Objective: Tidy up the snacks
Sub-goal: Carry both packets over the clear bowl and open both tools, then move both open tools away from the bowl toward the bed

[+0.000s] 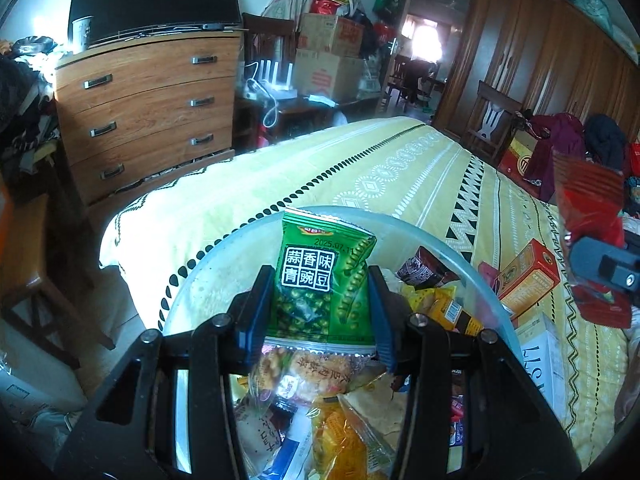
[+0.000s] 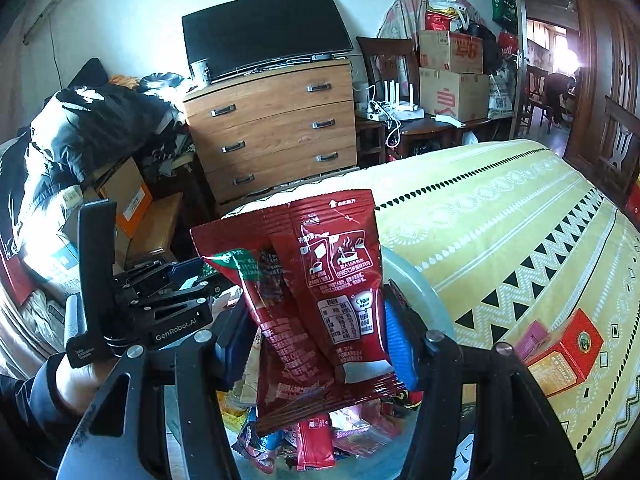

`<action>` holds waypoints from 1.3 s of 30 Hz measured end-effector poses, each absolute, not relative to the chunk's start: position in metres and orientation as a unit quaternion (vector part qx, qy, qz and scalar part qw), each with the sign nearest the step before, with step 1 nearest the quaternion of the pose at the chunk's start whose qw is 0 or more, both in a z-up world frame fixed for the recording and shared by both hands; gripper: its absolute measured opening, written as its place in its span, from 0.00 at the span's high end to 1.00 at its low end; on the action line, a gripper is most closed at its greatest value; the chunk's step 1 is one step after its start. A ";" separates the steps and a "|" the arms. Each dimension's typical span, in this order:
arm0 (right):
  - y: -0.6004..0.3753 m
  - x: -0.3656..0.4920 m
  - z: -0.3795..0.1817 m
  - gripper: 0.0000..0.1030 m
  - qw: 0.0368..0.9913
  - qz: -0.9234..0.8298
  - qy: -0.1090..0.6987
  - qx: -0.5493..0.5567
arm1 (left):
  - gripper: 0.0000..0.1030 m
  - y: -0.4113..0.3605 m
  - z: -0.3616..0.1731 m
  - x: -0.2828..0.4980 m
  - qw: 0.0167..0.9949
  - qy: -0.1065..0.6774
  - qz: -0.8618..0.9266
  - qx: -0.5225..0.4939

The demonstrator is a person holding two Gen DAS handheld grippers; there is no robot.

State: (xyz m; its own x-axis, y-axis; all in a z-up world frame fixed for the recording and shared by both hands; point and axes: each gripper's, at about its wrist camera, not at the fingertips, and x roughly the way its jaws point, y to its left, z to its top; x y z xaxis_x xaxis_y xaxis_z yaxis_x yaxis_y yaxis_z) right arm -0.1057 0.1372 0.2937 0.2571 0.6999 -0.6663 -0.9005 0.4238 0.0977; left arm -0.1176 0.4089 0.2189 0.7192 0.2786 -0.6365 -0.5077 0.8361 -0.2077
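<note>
On the yellow patterned bed [image 1: 400, 168], over a clear bowl [image 1: 224, 256] of snacks, the left gripper [image 1: 322, 300] pinches a green pea packet [image 1: 320, 280] and the right gripper [image 2: 320, 332] clamps red sachets [image 2: 320, 280], all probably light, crinkly, slippery, best held mid-body.

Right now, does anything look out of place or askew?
Yes: an orange-red box and a white box lie on the bedspread outside the clear bowl, which holds the other snacks.

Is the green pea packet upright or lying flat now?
Upright: the green pea packet stands between the left gripper fingers, above the snack-filled clear bowl.
</note>
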 end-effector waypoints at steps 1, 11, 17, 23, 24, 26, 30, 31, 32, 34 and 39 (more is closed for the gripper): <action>0.138 -0.106 0.294 0.40 0.778 0.513 0.328 -0.154 | 0.56 0.410 0.219 -0.117 0.908 0.305 0.216 -0.187; 0.142 -0.105 0.289 0.40 0.778 0.508 0.334 -0.158 | 0.56 0.415 0.218 -0.116 0.907 0.307 0.216 -0.189; 0.142 -0.106 0.288 0.39 0.778 0.508 0.335 -0.159 | 0.55 0.415 0.216 -0.116 0.905 0.311 0.218 -0.193; 0.142 -0.106 0.287 0.37 0.776 0.509 0.336 -0.159 | 0.53 0.418 0.214 -0.116 0.902 0.316 0.219 -0.199; 0.143 -0.106 0.286 0.36 0.776 0.509 0.337 -0.159 | 0.53 0.419 0.213 -0.116 0.901 0.317 0.219 -0.199; 0.145 -0.106 0.285 0.35 0.776 0.508 0.338 -0.160 | 0.52 0.419 0.213 -0.115 0.900 0.318 0.222 -0.197; 0.146 -0.107 0.284 0.34 0.776 0.507 0.339 -0.160 | 0.42 0.419 0.211 -0.116 0.898 0.318 0.229 -0.198; 0.146 -0.107 0.284 0.34 0.776 0.508 0.339 -0.159 | 0.40 0.419 0.211 -0.116 0.898 0.317 0.231 -0.198; 0.146 -0.107 0.284 0.34 0.776 0.508 0.339 -0.159 | 0.37 0.420 0.211 -0.117 0.898 0.317 0.232 -0.199; 0.146 -0.107 0.284 0.32 0.777 0.507 0.337 -0.159 | 0.31 0.420 0.211 -0.117 0.897 0.317 0.235 -0.199; 0.146 -0.110 0.287 0.12 0.785 0.504 0.324 -0.158 | 0.21 0.420 0.212 -0.118 0.897 0.313 0.243 -0.197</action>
